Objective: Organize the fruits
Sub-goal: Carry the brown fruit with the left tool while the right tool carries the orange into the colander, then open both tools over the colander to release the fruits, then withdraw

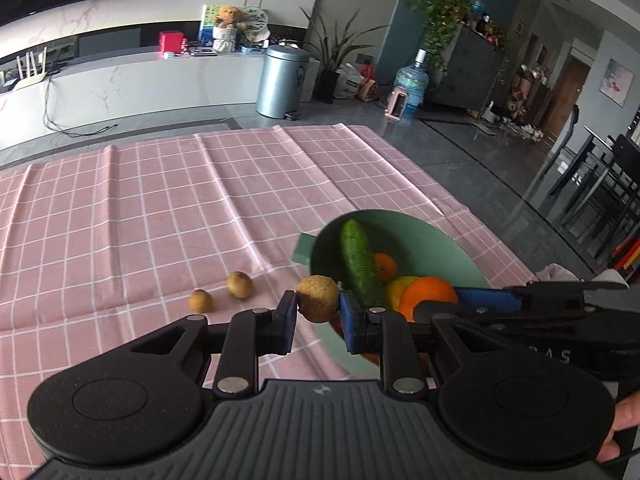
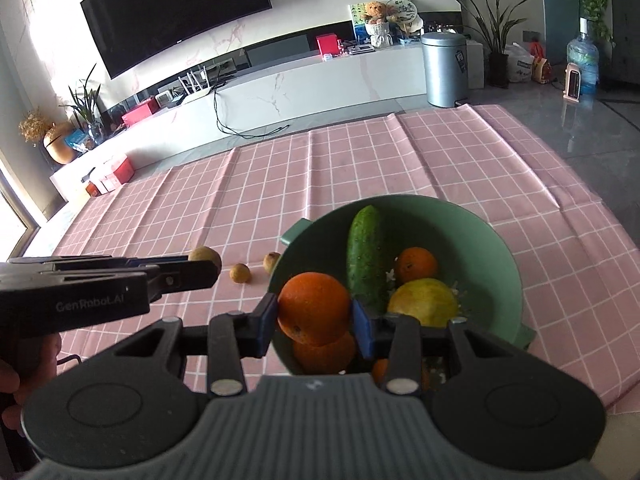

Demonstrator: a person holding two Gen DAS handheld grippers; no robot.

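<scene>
My left gripper point(image 1: 318, 308) is shut on a brown kiwi point(image 1: 318, 298) and holds it by the near left rim of the green bowl point(image 1: 452, 248). My right gripper point(image 2: 314, 320) is shut on an orange point(image 2: 314, 308) and holds it over the near side of the bowl point(image 2: 504, 256). In the bowl lie a cucumber point(image 2: 366, 260), a small orange point(image 2: 416, 265), a yellow fruit point(image 2: 424, 306) and another orange point(image 2: 324, 354) under the held one. Two small brown fruits point(image 1: 239, 285) point(image 1: 200, 301) lie on the pink checked cloth left of the bowl.
The pink checked tablecloth point(image 1: 160, 208) covers the table; its far edge and right edge drop to a grey floor. The left gripper shows in the right wrist view point(image 2: 200, 268) at the left. A bin point(image 1: 282, 80) and water bottle point(image 1: 412, 84) stand beyond.
</scene>
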